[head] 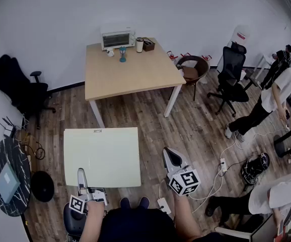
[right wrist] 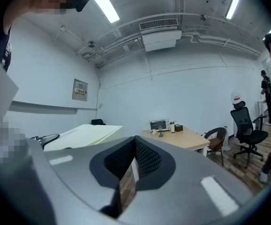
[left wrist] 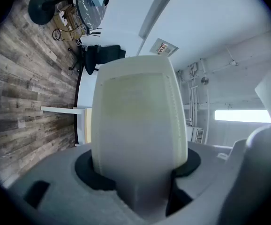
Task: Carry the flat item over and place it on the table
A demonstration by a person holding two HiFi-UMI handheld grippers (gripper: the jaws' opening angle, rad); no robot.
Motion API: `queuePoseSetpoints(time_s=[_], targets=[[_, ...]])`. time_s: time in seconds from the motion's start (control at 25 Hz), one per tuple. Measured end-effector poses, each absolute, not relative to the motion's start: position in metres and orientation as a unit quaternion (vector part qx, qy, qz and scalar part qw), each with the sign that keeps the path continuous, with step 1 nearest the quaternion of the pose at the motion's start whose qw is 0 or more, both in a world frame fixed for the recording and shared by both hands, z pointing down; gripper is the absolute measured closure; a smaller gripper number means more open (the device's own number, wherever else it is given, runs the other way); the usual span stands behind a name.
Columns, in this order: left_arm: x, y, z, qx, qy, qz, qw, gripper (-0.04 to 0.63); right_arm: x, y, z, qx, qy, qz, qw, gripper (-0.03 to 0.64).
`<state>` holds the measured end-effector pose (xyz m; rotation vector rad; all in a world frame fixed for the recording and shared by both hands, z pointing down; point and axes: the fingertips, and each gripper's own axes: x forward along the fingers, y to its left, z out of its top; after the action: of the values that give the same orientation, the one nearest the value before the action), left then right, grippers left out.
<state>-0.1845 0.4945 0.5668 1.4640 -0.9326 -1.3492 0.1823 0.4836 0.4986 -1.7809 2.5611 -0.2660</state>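
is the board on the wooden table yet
No, the board is over the floor, short of the wooden table, held in the left gripper.

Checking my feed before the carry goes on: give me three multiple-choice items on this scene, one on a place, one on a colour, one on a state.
1. Where does the toaster oven stand?
A. on a shelf
B. on the wooden table, at its far edge
C. on a cart

2. What colour is the flat board?
A. black
B. red
C. off-white

3. The left gripper is:
A. shut on the flat board
B. open and empty
C. out of view

Answers:
B, it stands by the wall on the table.
C, the head view shows it pale.
A, the board fills its jaws.
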Motion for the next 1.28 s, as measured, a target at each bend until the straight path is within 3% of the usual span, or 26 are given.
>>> queuePoseSetpoints(time_s=[1.28], targets=[[-0.143,0.501,0.580,0.568,-0.409,-0.566,0.436,0.313,0.240,0.452,0.514,-0.555,0.830,-0.061,-0.005,0.615]])
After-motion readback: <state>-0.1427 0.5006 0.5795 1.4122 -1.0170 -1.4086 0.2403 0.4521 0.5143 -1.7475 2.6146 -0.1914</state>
